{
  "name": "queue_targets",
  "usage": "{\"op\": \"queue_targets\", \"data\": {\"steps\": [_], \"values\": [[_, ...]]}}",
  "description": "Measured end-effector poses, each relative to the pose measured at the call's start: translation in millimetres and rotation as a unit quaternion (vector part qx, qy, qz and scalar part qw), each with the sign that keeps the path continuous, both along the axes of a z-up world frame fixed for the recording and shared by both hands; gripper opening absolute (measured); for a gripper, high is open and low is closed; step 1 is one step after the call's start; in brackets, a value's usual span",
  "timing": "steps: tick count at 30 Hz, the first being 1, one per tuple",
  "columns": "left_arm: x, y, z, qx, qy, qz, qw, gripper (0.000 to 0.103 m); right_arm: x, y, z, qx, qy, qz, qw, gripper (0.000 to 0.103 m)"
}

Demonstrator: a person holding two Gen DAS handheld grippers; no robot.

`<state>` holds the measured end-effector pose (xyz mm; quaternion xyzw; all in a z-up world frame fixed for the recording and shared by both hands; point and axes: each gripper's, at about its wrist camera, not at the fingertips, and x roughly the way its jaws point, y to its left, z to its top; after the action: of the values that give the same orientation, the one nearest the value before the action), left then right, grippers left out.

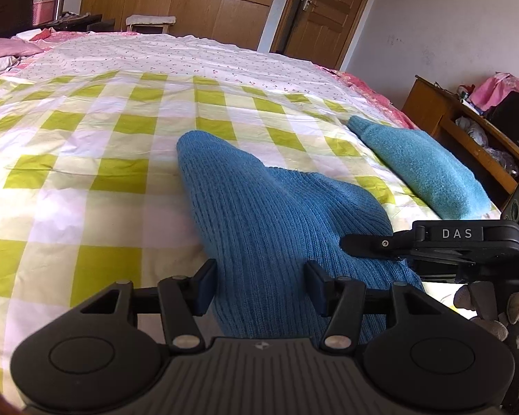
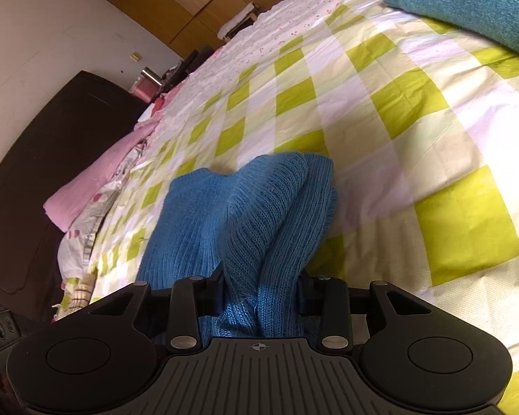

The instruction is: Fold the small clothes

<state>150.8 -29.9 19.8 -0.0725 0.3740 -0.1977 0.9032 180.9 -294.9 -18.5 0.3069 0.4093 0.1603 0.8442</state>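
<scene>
A blue ribbed knit garment (image 1: 259,204) lies bunched on the green-and-white checked bedsheet (image 1: 86,159). My left gripper (image 1: 261,285) has its jaws apart, with the knit's near edge lying between the fingers. My right gripper (image 2: 259,292) has its jaws close against a thick fold of the same knit (image 2: 259,214) and holds it. The right gripper's finger (image 1: 366,242) also shows in the left wrist view, at the garment's right edge.
A folded teal fleece item (image 1: 422,166) lies at the bed's right side, also in the right wrist view (image 2: 474,3). Pink pillow (image 2: 86,186) and dark headboard (image 2: 52,159) at one end. Wooden shelf (image 1: 467,131), wardrobe and door beyond the bed.
</scene>
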Motion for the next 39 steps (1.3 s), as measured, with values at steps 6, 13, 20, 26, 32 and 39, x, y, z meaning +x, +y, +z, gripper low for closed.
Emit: {"op": "queue_targets", "data": {"steps": [6,13,20,26,32,39], "values": [[-5,-2,5,0.008,-0.010,0.003,0.9999,0.058,-5,1,3,-0.016,-0.008,-0.004,1.000,0.036],[-10,-7,7,0.032,-0.019,0.005,0.9993,0.058,-9,-6,9,-0.030,-0.014,-0.012,0.999,0.039],[-20,-9,19,0.046,-0.050,0.009,0.9977,0.058,-19,-7,26,-0.067,-0.042,-0.021,0.997,0.039],[-21,-13,8,0.063,-0.031,0.010,0.9975,0.058,-29,8,39,-0.123,-0.077,-0.008,0.989,0.039],[-27,-19,6,0.085,-0.028,0.007,0.9960,0.058,-25,10,27,-0.147,-0.050,-0.007,0.988,0.039],[-38,-16,13,0.083,-0.034,0.005,0.9959,0.058,-52,20,55,-0.197,-0.098,-0.028,0.975,0.039]]}}
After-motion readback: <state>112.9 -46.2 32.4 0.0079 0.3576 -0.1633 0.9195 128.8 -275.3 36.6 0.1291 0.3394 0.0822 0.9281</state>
